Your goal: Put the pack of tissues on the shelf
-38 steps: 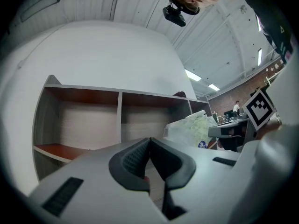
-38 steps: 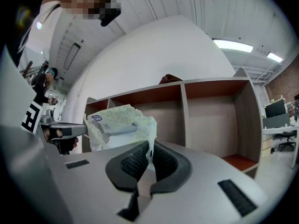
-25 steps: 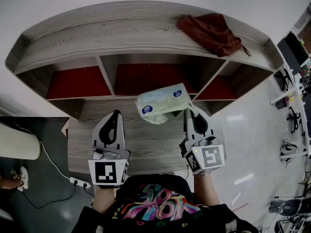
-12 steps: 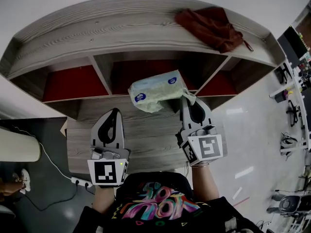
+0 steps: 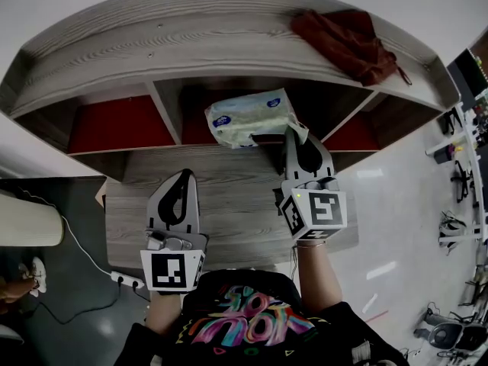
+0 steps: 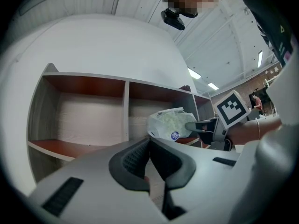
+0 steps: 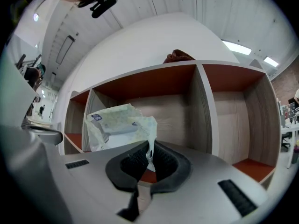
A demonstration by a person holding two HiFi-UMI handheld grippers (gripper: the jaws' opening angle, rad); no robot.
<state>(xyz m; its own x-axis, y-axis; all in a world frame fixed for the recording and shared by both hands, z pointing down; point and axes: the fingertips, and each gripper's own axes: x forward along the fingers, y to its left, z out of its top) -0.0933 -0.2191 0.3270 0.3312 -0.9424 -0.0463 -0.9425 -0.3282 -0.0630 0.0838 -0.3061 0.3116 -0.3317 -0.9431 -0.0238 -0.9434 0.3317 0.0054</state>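
A pale green pack of tissues (image 5: 250, 117) hangs in the air at the mouth of the shelf's (image 5: 191, 52) middle compartment. My right gripper (image 5: 299, 133) is shut on a flap of its plastic wrapper, and the pack juts out to the left of the jaws. In the right gripper view the flap runs between the closed pads of the right gripper (image 7: 150, 151), with the pack (image 7: 117, 125) up and left of them. My left gripper (image 5: 181, 177) is lower and to the left, shut and holding nothing. From the left gripper (image 6: 149, 140) the pack (image 6: 170, 123) shows ahead to the right.
A dark red cloth (image 5: 347, 43) lies on the shelf's top board at the right. The compartments (image 7: 229, 120) have red backs and hold nothing. A low wooden table (image 5: 236, 219) stands under my grippers. A power strip (image 5: 122, 283) with a cable lies on the floor at the left.
My right gripper has carried the pack forward, from over the table to the mouth of the middle compartment. The left gripper has stayed where it was.
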